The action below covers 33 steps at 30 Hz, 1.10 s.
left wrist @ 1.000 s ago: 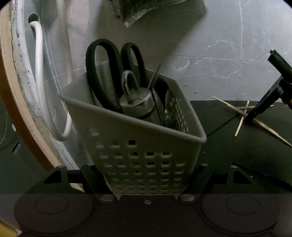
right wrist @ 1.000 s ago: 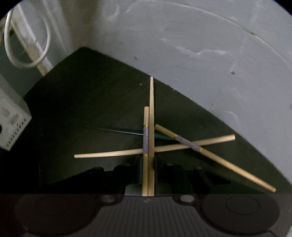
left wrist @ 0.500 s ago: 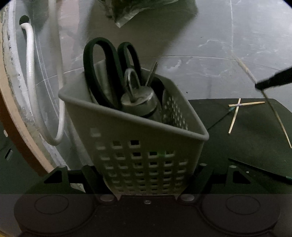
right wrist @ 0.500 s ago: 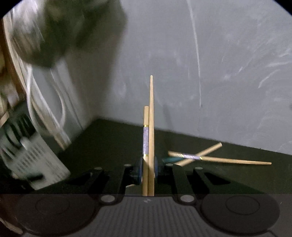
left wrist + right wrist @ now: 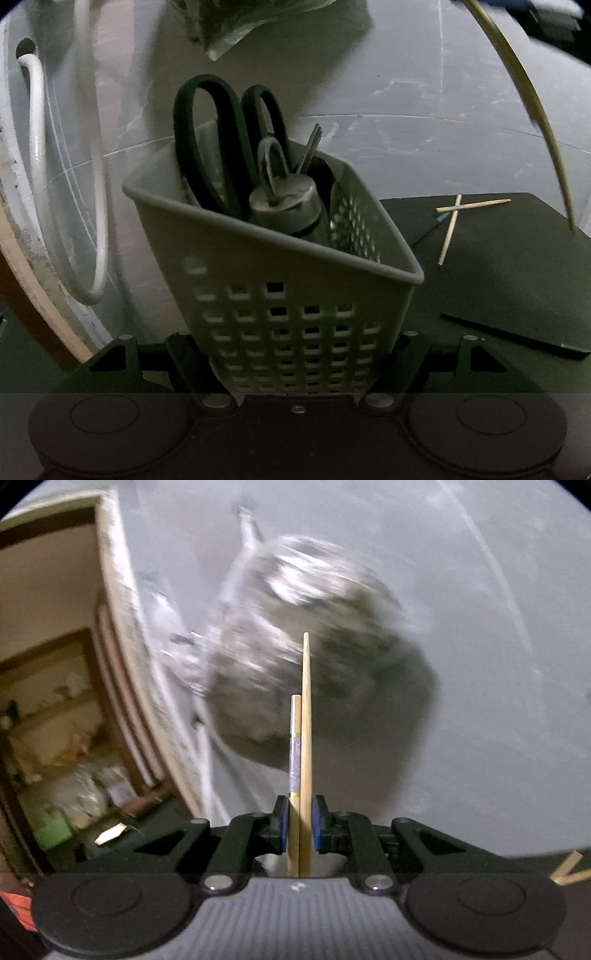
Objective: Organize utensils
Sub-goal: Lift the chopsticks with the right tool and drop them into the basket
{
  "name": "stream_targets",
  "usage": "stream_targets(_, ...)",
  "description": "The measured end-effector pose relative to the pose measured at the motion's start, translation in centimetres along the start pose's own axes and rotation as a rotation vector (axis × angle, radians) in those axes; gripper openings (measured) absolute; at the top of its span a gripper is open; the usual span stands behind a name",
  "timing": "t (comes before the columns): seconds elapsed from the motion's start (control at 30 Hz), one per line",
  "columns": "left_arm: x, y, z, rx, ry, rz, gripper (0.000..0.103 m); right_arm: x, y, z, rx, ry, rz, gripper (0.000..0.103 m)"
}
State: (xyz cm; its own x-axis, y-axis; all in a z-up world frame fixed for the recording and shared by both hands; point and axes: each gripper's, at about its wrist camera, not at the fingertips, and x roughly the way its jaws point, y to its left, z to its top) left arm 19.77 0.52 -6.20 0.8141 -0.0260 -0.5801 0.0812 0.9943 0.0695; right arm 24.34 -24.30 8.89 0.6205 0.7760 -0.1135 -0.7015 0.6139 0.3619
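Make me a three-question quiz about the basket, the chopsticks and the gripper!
1. Where are the scissors?
A. on the mat
B. in the basket
C. on the wall

2. How many chopsticks does the right gripper hold?
A. one
B. two
C. four

3. What state is the left gripper in?
A. clamped on the basket
B. wide open, empty
C. holding scissors

Answers: 1 B, black handles stick up out of the rim. 2 B, two sticks sit between the blue pads. 3 A, its fingers flank the basket's base.

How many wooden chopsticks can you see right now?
4. Two chopsticks are pinched side by side in the right gripper; two more lie crossed on the dark mat. Others may be hidden.
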Motion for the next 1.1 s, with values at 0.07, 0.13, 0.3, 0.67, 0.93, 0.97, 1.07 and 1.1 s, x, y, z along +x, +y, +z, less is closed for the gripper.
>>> stream_targets(0.07,-0.2,-0.2,-0.1,0.006,-0.001,-0.012,0.076,0.7,1.4,0.4,-0.010,-0.036,0.039,0.015)
stream_targets(0.13,-0.4,-0.5,-0.3,0.015,-0.003,-0.026,0.076,1.6,2.6,0.7,-0.026,-0.070,0.068,0.015)
stream_targets(0.3,-1.0,-0.8,-0.8,0.031,-0.005,-0.048,0.076,4.0,4.6,0.7,-0.064,-0.114,0.095,0.015)
stream_targets(0.67,-1.1,-0.9,-0.8,0.033,-0.004,-0.050,0.076,5.6,5.6,-3.5,-0.068,-0.092,0.044,0.015)
stream_targets(0.93,-1.1,-0.8,-0.8,0.034,-0.004,-0.051,0.076,5.8,5.3,-5.6,-0.062,-0.060,0.024,0.015)
stream_targets(0.97,-1.1,-0.8,-0.8,0.034,-0.004,-0.051,0.076,5.8,5.3,-5.8,-0.063,-0.056,0.023,0.015)
stream_targets(1.07,-1.1,-0.8,-0.8,0.034,-0.004,-0.051,0.076,5.8,5.3,-6.3,-0.068,-0.042,0.018,0.015)
stream_targets(1.1,-1.1,-0.8,-0.8,0.035,-0.004,-0.051,0.076,5.7,5.2,-6.5,-0.070,-0.039,0.017,0.015)
